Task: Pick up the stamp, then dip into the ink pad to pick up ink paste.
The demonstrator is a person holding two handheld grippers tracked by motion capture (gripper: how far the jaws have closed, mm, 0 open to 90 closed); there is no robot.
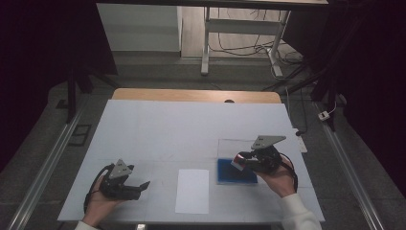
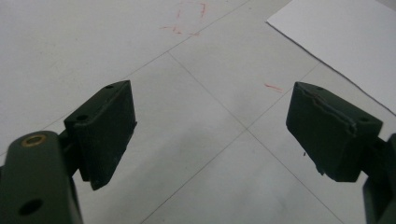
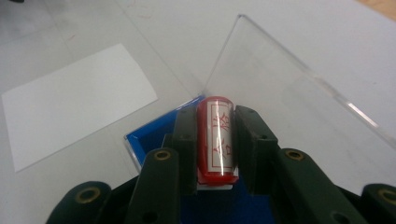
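**Stamp held over the ink pad, paper waiting**

High view: the right tongs (image 1: 241, 160) were clamped on a red stamp (image 1: 238, 163), held over the near-left part of a blue ink pad (image 1: 230, 175) whose clear lid (image 1: 234, 146) stood open just beyond them. A white sheet of paper (image 1: 192, 190) lay on the surface (image 1: 191, 129) to the left of the right tongs, between the two hands. The left tongs (image 1: 143, 185) rested low by the surface, well apart from the stamp, pointing toward the paper.

Left gripper view: the left tongs (image 2: 210, 126) stood wide apart with nothing between them. Ahead lay the bare surface with faint red marks, and a corner of the paper (image 2: 345, 42) beyond the right-hand jaw.

Right gripper view: the stamp (image 3: 216, 137), a red cylinder with a patterned label, sat lengthwise between the two jaws, gripped on both sides. The blue ink pad (image 3: 149, 140) lay directly beneath, the clear lid (image 3: 280, 88) rose ahead and to the right, and the paper (image 3: 79, 98) lay ahead to the left.

The step in hand appeared to be inking or carrying the stamp. To do it well, the grip should stay firm, the stamp should be lifted clear of the lid's edge, its face set flat, and the free tongs could steady the paper.
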